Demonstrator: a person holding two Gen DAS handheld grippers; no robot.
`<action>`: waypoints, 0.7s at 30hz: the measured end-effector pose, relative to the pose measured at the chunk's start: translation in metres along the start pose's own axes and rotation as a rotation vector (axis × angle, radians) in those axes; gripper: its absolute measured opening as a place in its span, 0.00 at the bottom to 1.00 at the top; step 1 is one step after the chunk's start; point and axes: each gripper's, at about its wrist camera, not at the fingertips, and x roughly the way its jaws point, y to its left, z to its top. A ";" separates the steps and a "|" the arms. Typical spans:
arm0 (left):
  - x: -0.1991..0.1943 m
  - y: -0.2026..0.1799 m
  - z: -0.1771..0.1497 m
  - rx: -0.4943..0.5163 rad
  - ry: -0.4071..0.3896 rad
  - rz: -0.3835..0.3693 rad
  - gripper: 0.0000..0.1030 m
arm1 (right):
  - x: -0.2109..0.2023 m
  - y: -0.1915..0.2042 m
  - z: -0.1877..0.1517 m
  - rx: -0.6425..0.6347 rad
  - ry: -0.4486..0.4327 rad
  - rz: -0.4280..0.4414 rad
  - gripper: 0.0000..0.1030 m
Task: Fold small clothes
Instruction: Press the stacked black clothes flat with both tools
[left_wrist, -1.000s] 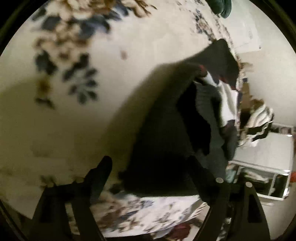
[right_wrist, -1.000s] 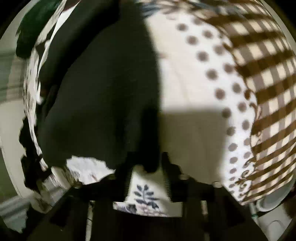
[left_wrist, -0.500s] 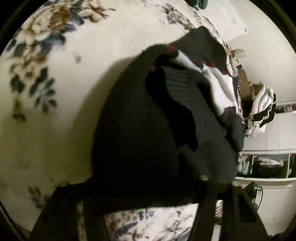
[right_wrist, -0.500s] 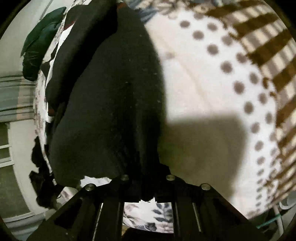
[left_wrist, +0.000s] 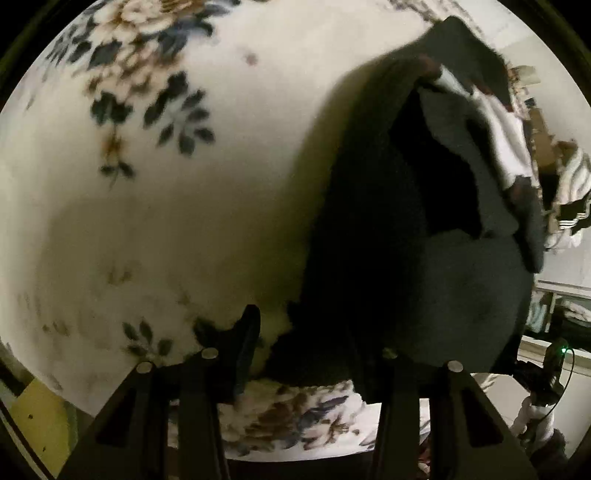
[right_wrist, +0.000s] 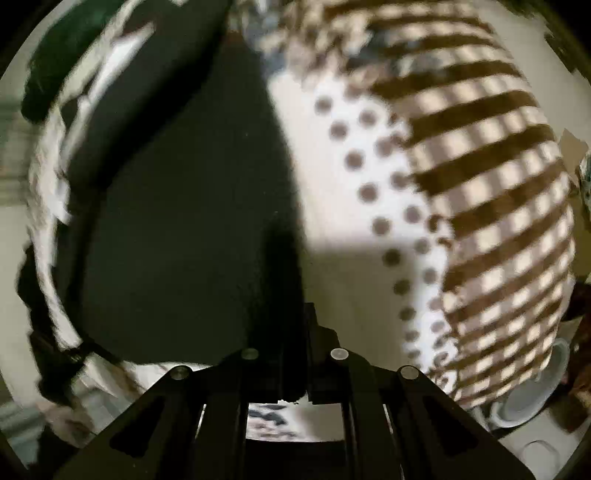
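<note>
Black knit garment (left_wrist: 388, 258) lying on floral bedspread (left_wrist: 184, 221) near bed's front edge; left gripper (left_wrist: 314, 350) closing, jaws around hem, grip uncertain. Pinched tight by right gripper (right_wrist: 295, 332) beside checked blanket (right_wrist: 498, 184). Risk: hem slipping, sagging fold. Open bedspread leftward.

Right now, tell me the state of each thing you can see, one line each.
black garment: lifted at its near edge, partly draped over the bedspread.
left gripper: jaws closing, garment edge between them.
right gripper: shut on the black garment's edge.
floral bedspread: spread flat.
clothes pile: unfolded heap.
</note>
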 end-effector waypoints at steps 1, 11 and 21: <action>0.000 -0.006 -0.002 0.011 0.000 0.011 0.47 | 0.007 0.000 0.002 -0.020 0.018 -0.024 0.09; -0.010 -0.088 -0.013 0.122 -0.066 0.219 0.87 | -0.019 0.037 -0.004 -0.006 -0.046 -0.157 0.43; 0.074 -0.136 0.011 0.205 -0.032 0.409 1.00 | 0.004 0.084 0.012 -0.094 -0.126 -0.321 0.87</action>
